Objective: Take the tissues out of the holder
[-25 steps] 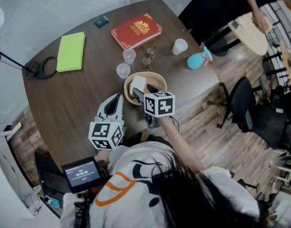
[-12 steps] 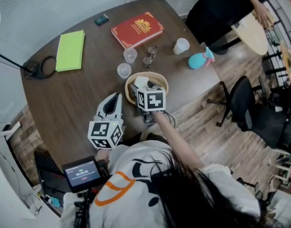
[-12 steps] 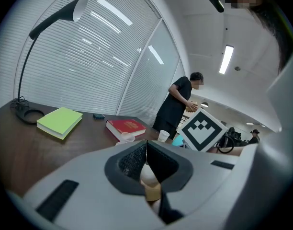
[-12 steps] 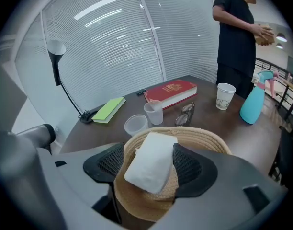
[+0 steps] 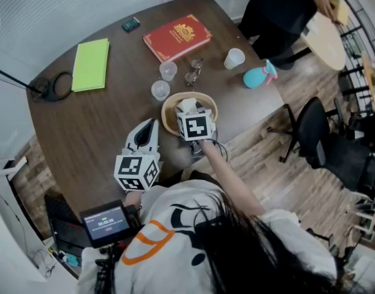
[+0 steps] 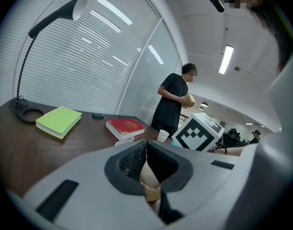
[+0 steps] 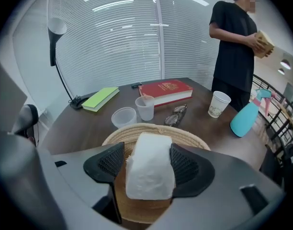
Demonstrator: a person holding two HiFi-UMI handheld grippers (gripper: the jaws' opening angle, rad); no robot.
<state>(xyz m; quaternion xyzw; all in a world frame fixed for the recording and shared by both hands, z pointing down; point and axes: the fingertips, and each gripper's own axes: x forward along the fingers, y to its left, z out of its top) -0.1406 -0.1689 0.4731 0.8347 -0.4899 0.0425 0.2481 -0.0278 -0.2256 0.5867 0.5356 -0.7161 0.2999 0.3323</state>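
A white tissue pack (image 7: 149, 171) stands upright in a round woven basket (image 7: 187, 139) near the table's front edge. In the head view the tissue pack (image 5: 187, 105) pokes out of the basket (image 5: 168, 113) just beyond the marker cube of my right gripper (image 5: 191, 111). In the right gripper view, my right gripper (image 7: 147, 158) is open wide, with the pack between its black pads; the left pad stands a little off it. My left gripper (image 5: 149, 130) rests on the table left of the basket, and the left gripper view shows this left gripper (image 6: 146, 152) shut, with nothing in it.
Behind the basket stand two clear plastic cups (image 5: 168, 71) (image 5: 159, 90), glasses (image 5: 192, 73), a red book (image 5: 176, 37), a paper cup (image 5: 233, 59) and a teal spray bottle (image 5: 258, 77). A green notebook (image 5: 92, 65) and a lamp cable (image 5: 53, 87) lie far left. A person stands beyond the table.
My right gripper has moved forward and down over the basket, so its jaws now straddle the tissue pack. The left gripper has not moved.
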